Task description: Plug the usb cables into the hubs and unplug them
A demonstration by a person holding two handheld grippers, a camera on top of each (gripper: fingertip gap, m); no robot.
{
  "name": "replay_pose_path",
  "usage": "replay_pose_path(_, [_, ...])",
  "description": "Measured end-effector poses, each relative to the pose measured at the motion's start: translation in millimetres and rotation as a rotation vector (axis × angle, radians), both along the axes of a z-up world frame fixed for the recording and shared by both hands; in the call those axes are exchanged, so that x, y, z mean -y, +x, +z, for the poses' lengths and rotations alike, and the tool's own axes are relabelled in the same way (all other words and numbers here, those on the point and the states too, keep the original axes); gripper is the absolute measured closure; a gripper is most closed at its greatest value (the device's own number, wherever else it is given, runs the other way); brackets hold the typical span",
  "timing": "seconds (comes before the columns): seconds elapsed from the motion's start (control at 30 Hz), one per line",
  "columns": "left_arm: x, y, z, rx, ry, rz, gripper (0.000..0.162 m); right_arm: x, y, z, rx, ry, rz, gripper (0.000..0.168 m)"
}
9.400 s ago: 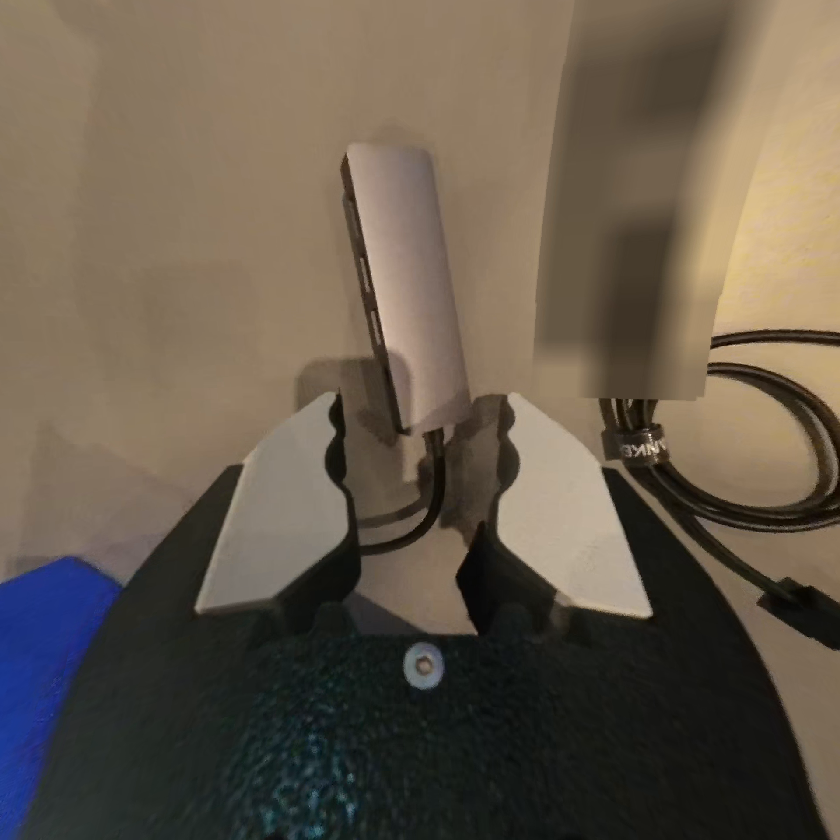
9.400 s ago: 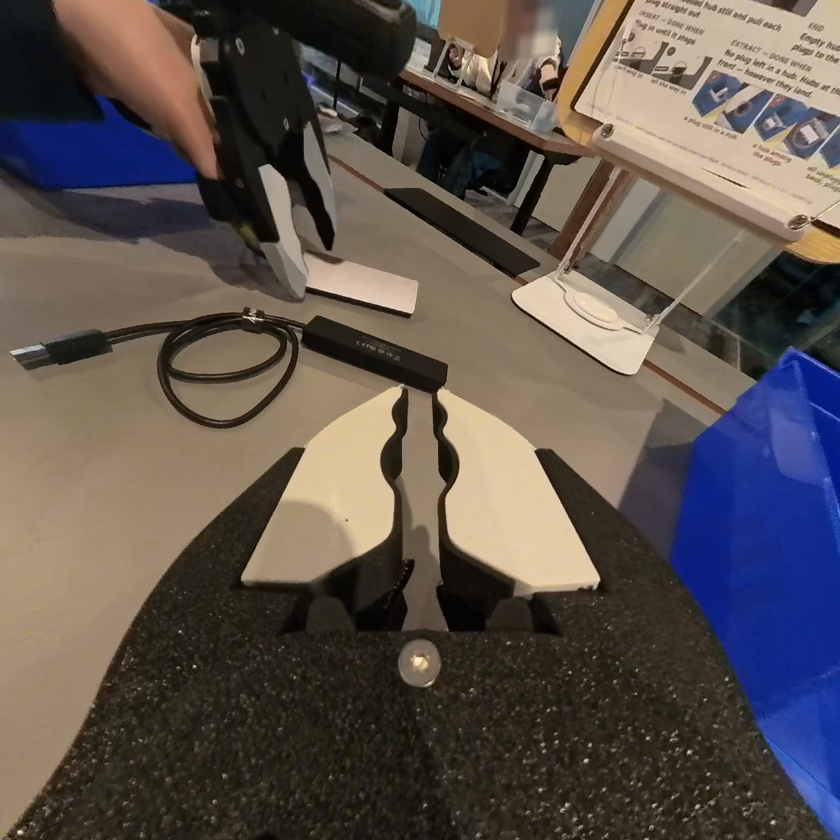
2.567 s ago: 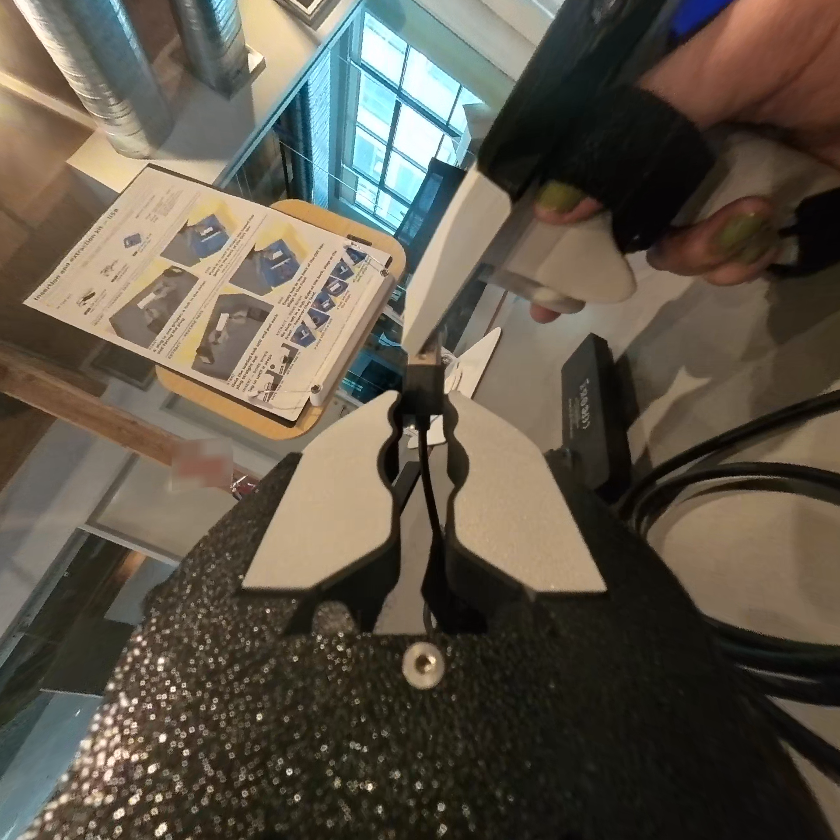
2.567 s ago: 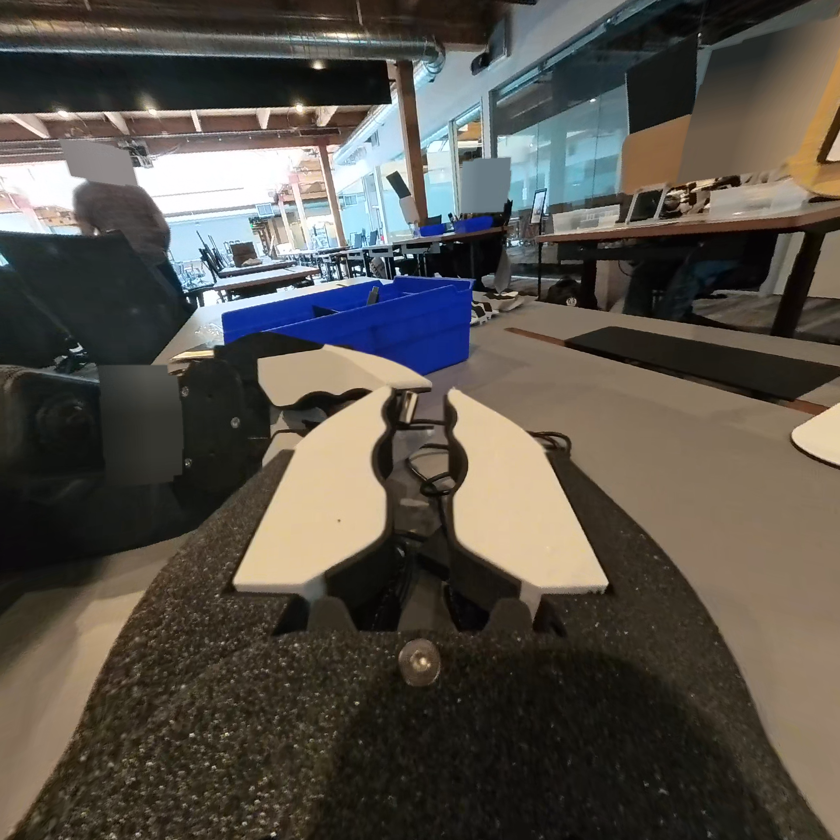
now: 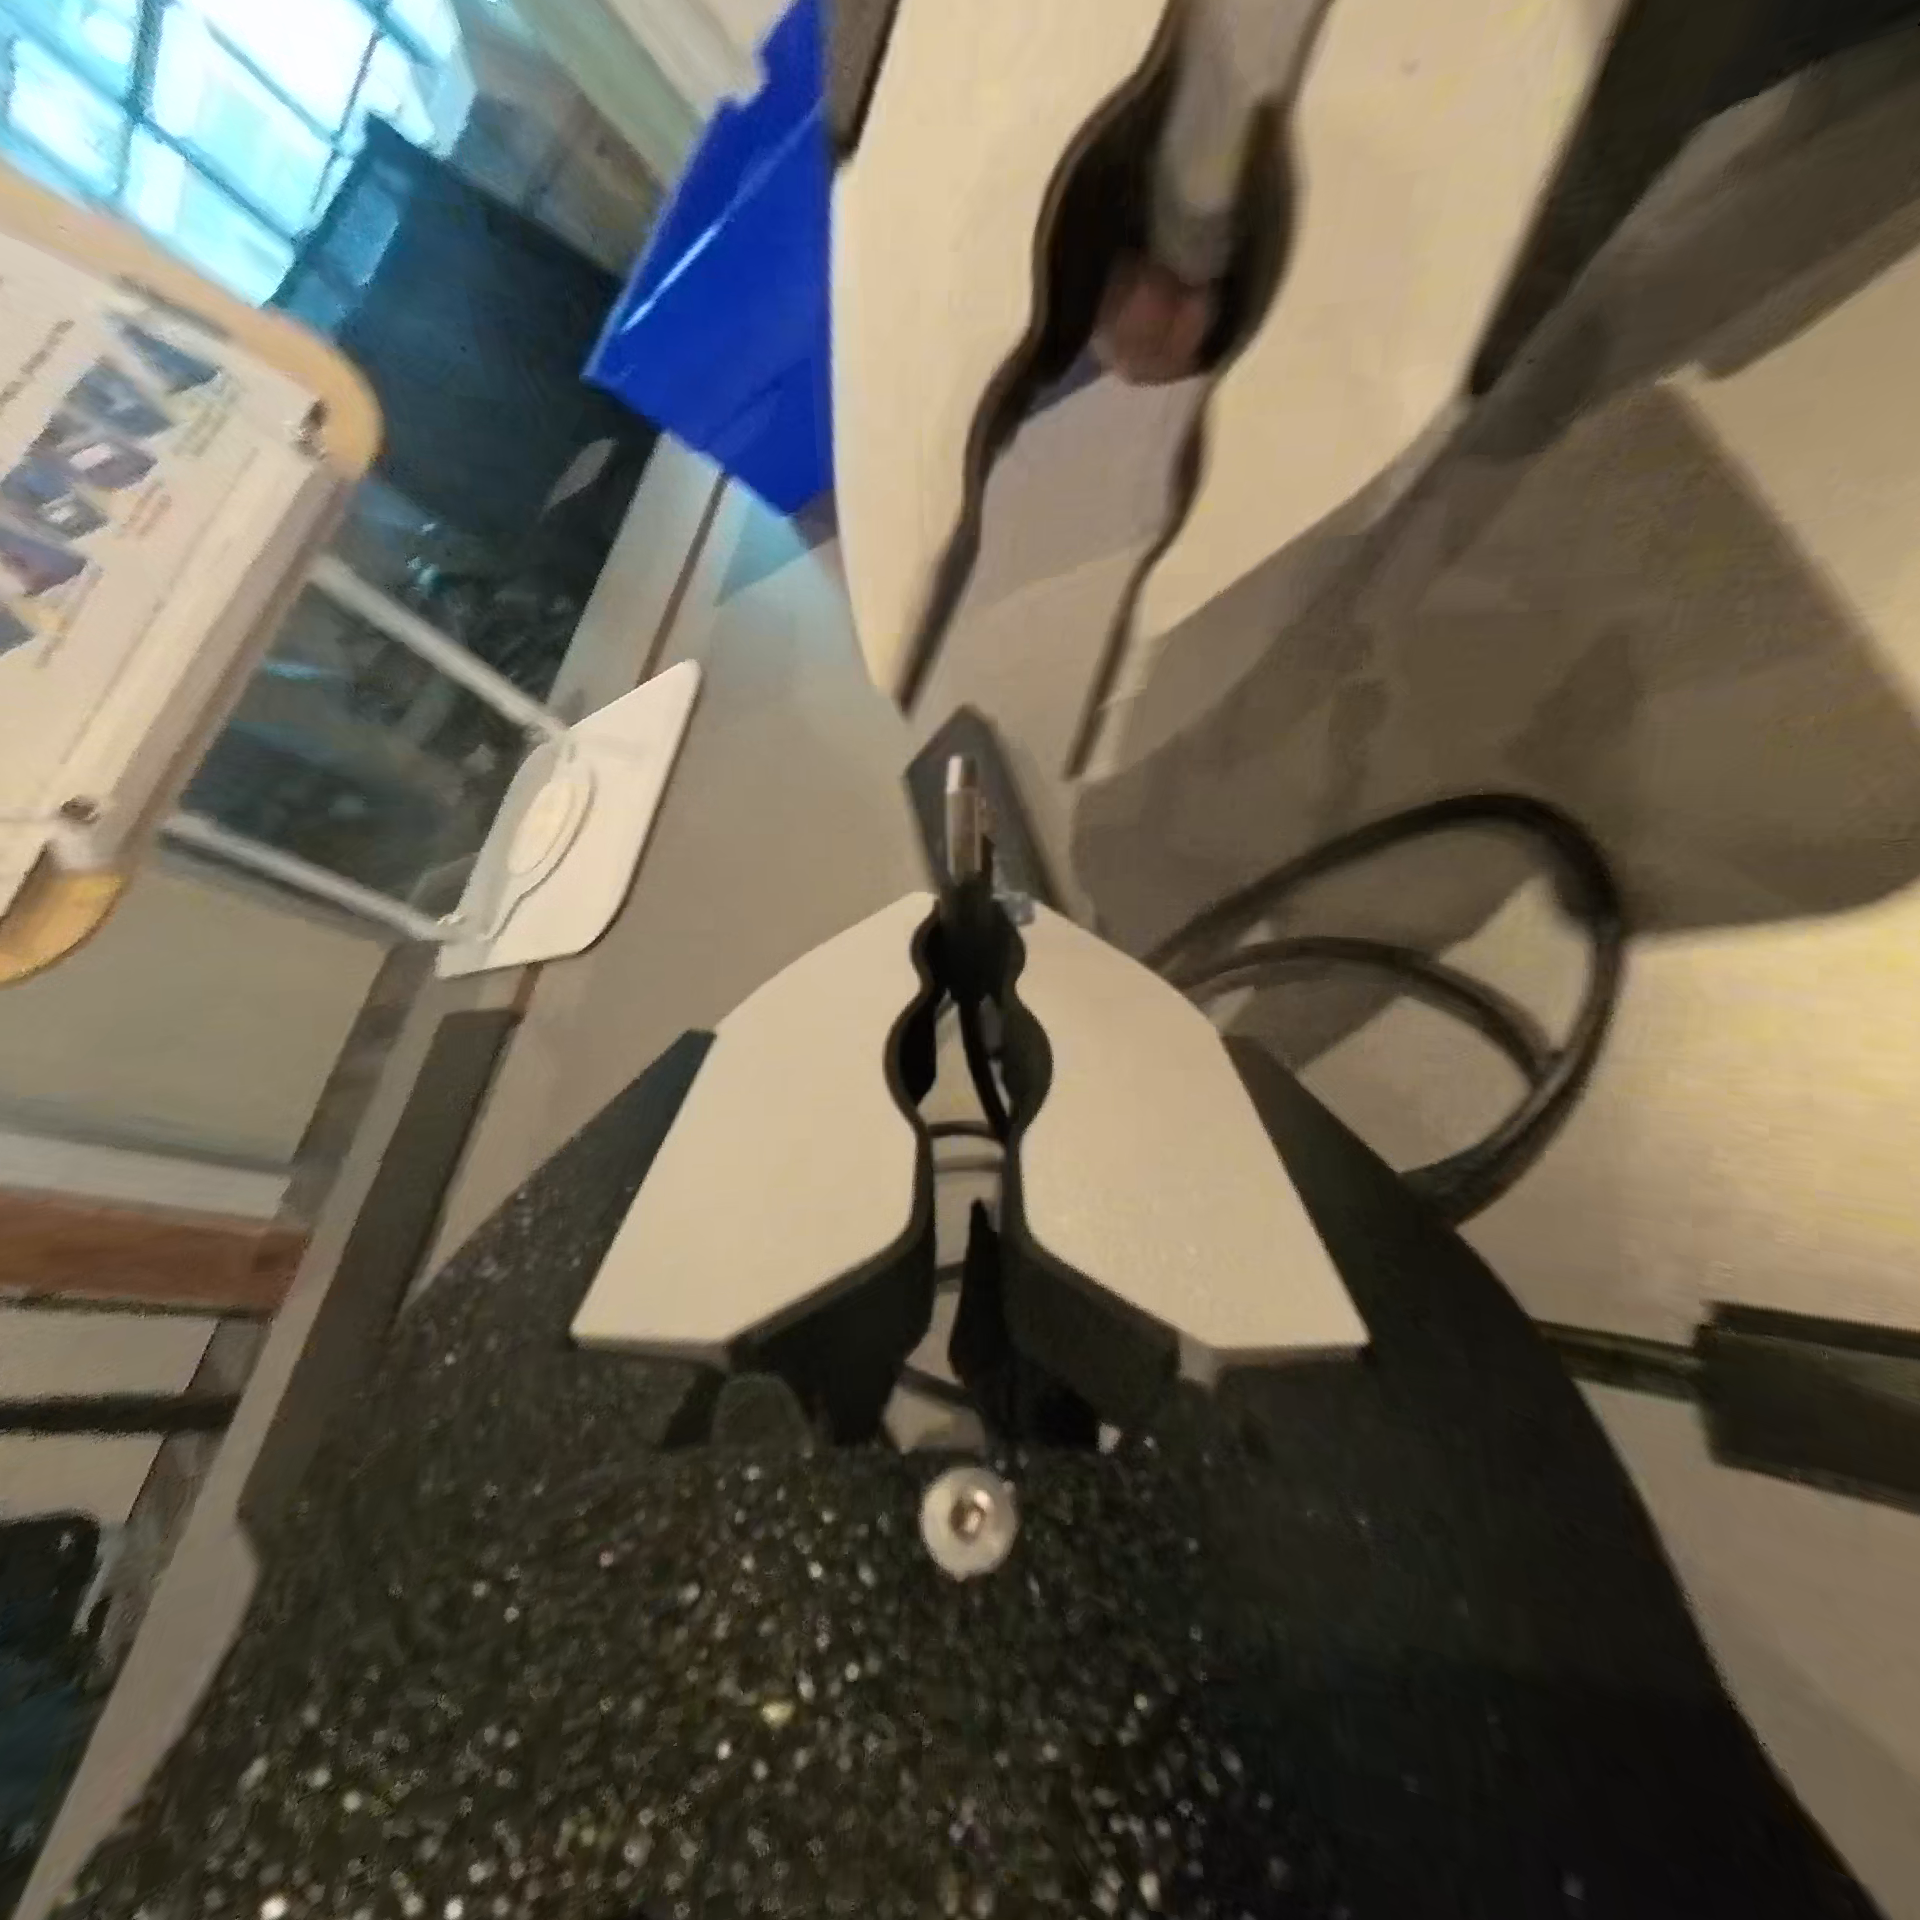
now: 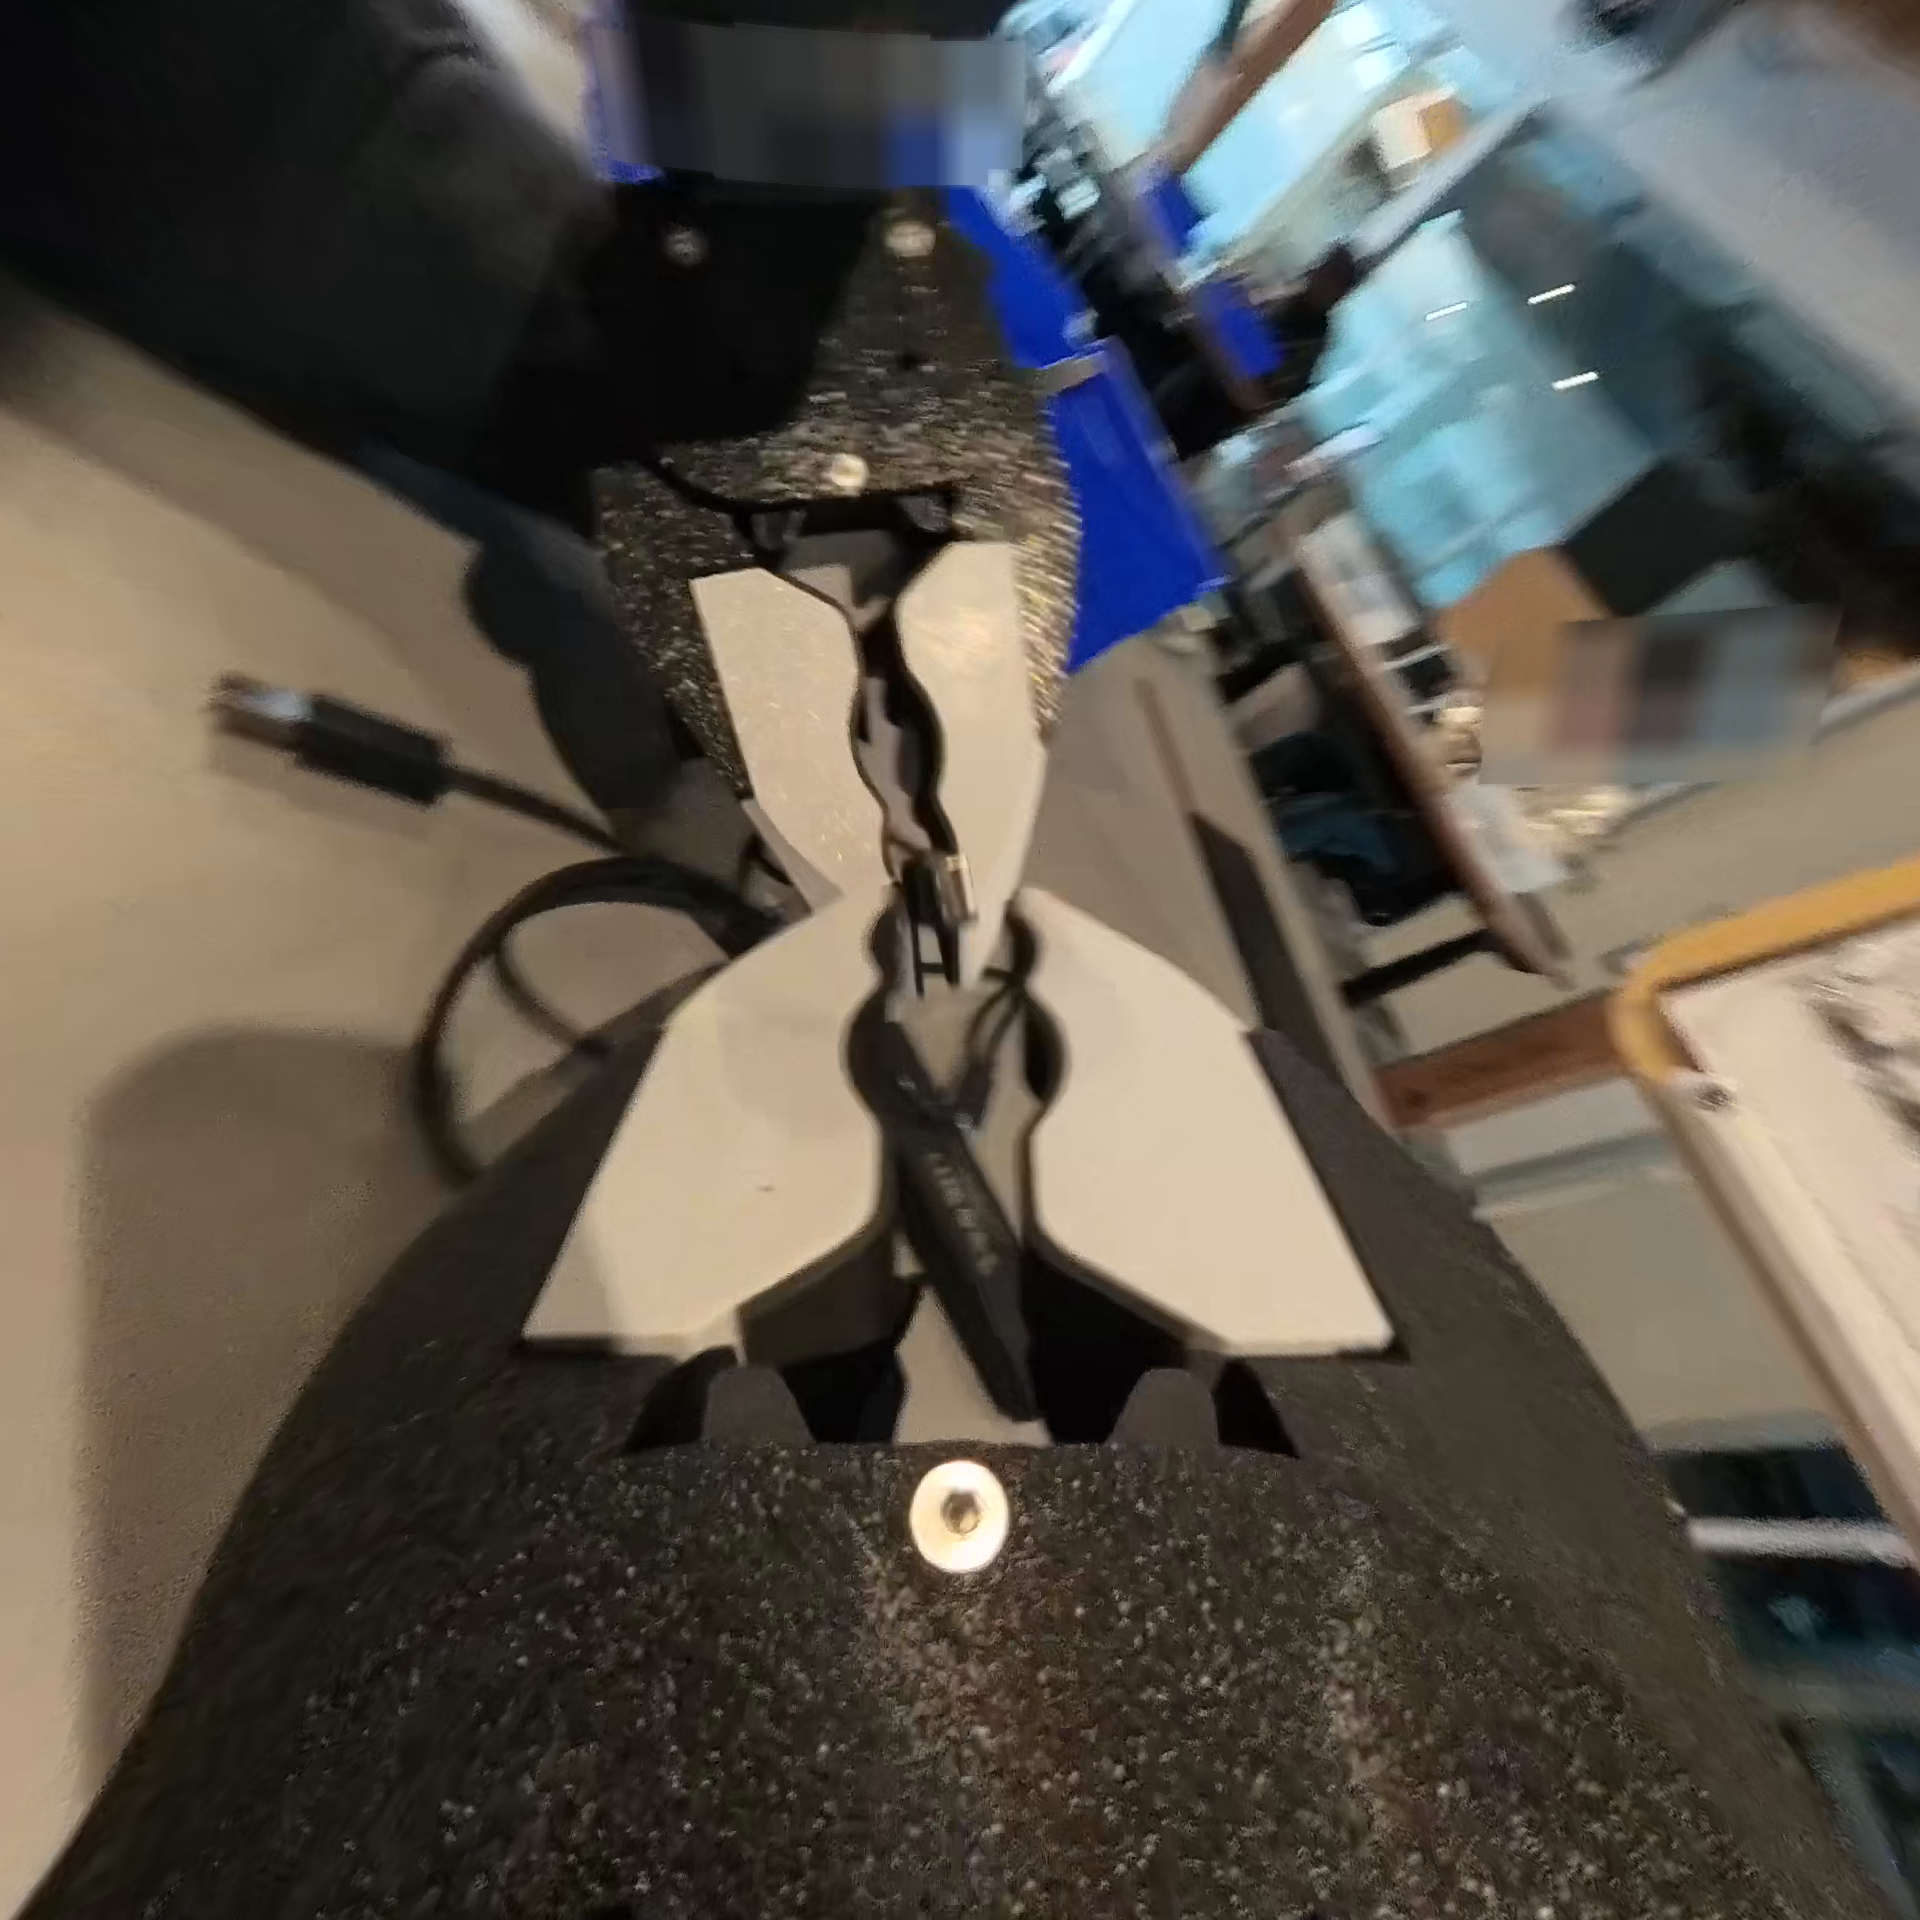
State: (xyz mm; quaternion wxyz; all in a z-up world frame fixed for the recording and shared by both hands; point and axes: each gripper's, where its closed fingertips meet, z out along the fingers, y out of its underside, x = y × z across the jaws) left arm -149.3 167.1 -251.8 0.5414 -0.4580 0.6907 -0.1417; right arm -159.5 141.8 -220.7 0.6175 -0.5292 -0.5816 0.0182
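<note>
Item: USB plug (image 5: 964, 821), silver metal tip on a black moulded body, pinched at the fingertips of the left hand-held gripper (image 5: 971, 925), which is closed to a narrow slit around it; thin black lead runs back between the fingers.

Item: black hub (image 6: 961, 1216), a slim matt bar, clamped slantwise between the nearly closed fingers of the right hand-held gripper (image 6: 940, 971), above the worktop (image 6: 208, 1039). The two grippers meet tip to tip, the plug just at the hub's end; blur hides whether it is seated.

Item: black cable (image 6: 488, 997), coiled on the worktop left of the grippers, ending in a black USB connector (image 6: 322, 732) lying flat.

Grippers: pale grey wavy-edged fingers, speckled black bodies. Worktop: smooth matt grey-beige. Blue bin (image 5: 727, 343) and a white document stand (image 5: 566, 831) at the far edge.
</note>
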Motion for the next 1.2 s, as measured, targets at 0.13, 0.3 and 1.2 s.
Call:
replay_pose_path(0.13, [-35.6, -18.0, 12.0, 0.069, -0.002, 0.189, 0.155, -21.3, 24.1, 20.1, -0.209, -0.065, -0.122, 0.11])
replay_pose_path(0.3, [-66.0, -35.5, 5.4, 0.028, 0.019, 0.388, 0.155, -43.4, 56.5, 19.7, -0.367, -0.221, -0.257, 0.105])
replay_pose_path(1.2, [-55.9, -24.0, -48.2, -0.499, 0.165, 0.406, 0.155, -35.6, 69.7, -58.9, -0.818, -1.621, -0.491, 0.108])
